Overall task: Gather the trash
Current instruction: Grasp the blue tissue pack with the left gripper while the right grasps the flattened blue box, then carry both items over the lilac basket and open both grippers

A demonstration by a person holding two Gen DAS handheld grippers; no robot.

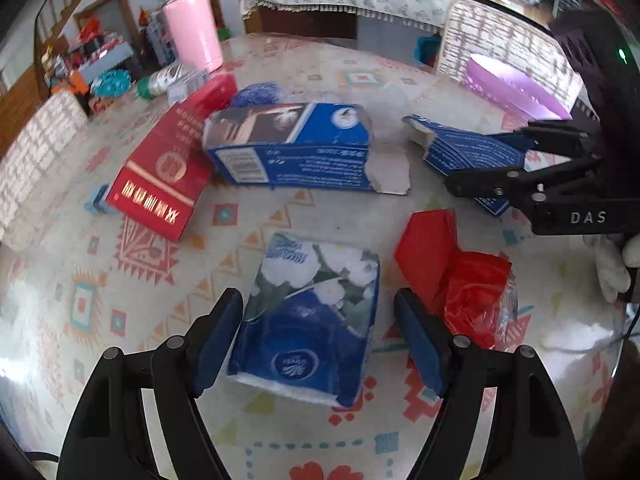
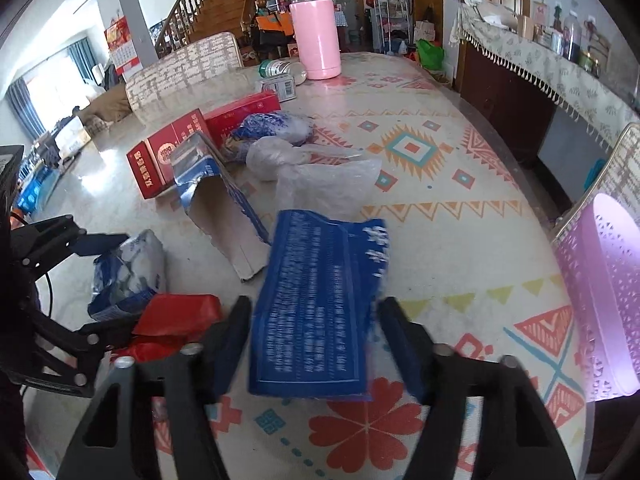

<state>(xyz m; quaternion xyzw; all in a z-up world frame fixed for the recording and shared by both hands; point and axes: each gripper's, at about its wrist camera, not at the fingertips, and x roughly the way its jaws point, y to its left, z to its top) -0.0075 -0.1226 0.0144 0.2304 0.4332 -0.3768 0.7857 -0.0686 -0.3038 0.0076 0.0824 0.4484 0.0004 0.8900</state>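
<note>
Straddling tissue pack (image 1: pixel 308 320), left gripper (image 1: pixel 320 344) jaws wide; "DAS" on right gripper (image 1: pixel 486 160).

Round table (image 2: pixel 472 184) with pale geometric-print cloth, glossy cover. Wooden staircase (image 2: pixel 212 8) upper left of right wrist view, white pillar (image 2: pixel 130 12) beside it. Bright curtained window (image 2: pixel 44 88) far left. Dark sideboard (image 2: pixel 508 92) with leaf-print fringed runner at right. Patterned chair backs (image 2: pixel 188 68) at table edge. Daylight, strong glare.
</note>
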